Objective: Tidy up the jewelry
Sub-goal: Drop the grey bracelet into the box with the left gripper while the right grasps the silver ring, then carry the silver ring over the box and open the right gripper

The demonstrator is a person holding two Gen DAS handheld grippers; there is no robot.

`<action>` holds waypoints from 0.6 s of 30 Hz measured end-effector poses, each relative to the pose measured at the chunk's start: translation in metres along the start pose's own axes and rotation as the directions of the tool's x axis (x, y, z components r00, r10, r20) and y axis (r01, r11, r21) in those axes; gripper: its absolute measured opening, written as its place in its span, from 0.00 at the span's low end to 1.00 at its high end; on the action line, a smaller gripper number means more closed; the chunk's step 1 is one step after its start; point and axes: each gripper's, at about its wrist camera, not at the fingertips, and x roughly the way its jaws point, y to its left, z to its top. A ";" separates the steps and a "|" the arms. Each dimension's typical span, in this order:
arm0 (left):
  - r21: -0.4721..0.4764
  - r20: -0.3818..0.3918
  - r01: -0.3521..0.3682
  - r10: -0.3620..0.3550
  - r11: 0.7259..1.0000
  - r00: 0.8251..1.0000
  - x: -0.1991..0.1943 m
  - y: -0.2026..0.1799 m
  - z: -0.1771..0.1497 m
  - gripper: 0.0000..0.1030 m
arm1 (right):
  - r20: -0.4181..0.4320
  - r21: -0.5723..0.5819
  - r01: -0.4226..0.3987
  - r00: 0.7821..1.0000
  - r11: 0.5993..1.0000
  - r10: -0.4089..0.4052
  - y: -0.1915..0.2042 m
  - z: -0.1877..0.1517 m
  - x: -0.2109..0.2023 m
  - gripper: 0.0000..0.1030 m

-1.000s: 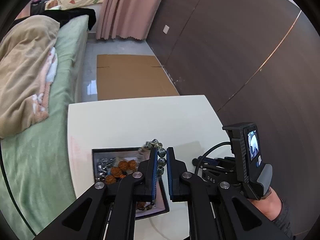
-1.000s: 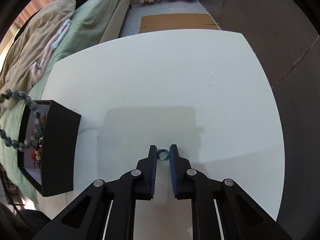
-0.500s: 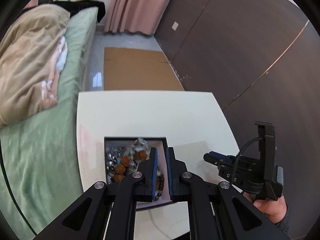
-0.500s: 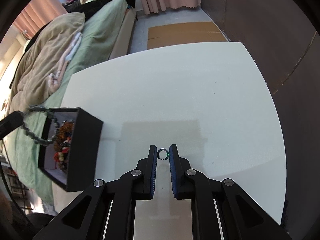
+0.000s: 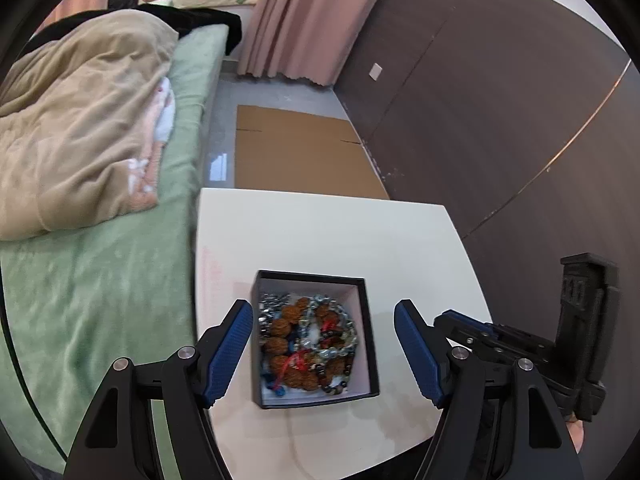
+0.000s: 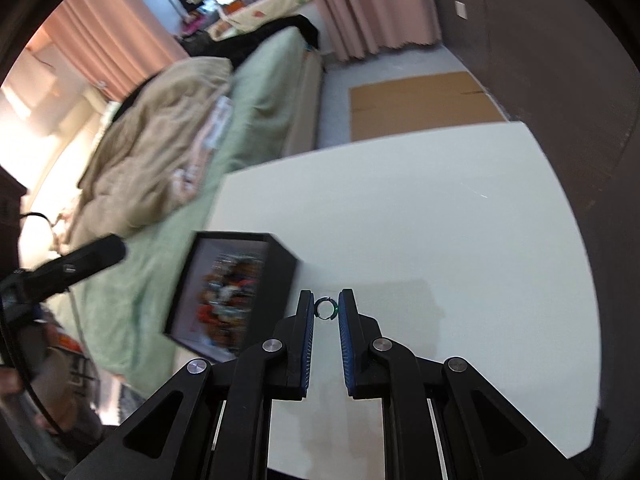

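Observation:
A black jewelry box (image 5: 370,336) with a white lining sits on the white table (image 5: 320,236). It holds a pile of bead bracelets (image 5: 308,340), brown, grey and red. My left gripper (image 5: 323,346) hangs above the box, open and empty. My right gripper (image 6: 325,309) is shut on a small dark ring (image 6: 325,309) with a green spot, held above the table just right of the box (image 6: 276,280). The right gripper also shows at the right edge of the left wrist view (image 5: 520,344).
A bed (image 5: 100,200) with a green sheet and a beige blanket lies left of the table. A flat cardboard sheet (image 5: 296,152) lies on the floor beyond the table. A dark panelled wall (image 5: 500,100) runs along the right.
My left gripper has opened and let the grey bead bracelet drop into the box. My right gripper has lifted the ring off the table and swung left toward the box.

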 end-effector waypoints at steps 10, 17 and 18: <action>-0.047 0.064 -0.046 0.049 0.998 0.997 -0.025 0.022 -0.003 0.72 | 0.054 -0.072 -0.158 0.985 0.985 0.162 0.056 0.010 0.004 0.14; -0.054 0.078 -0.087 0.091 0.995 0.993 -0.032 0.034 -0.007 0.72 | 0.030 -0.083 -0.191 0.981 0.978 0.194 0.068 0.020 0.016 0.64; -0.049 0.079 -0.092 0.096 0.995 0.992 -0.032 0.034 -0.008 0.72 | 0.035 -0.081 -0.189 0.981 0.979 0.192 0.066 0.018 0.014 0.70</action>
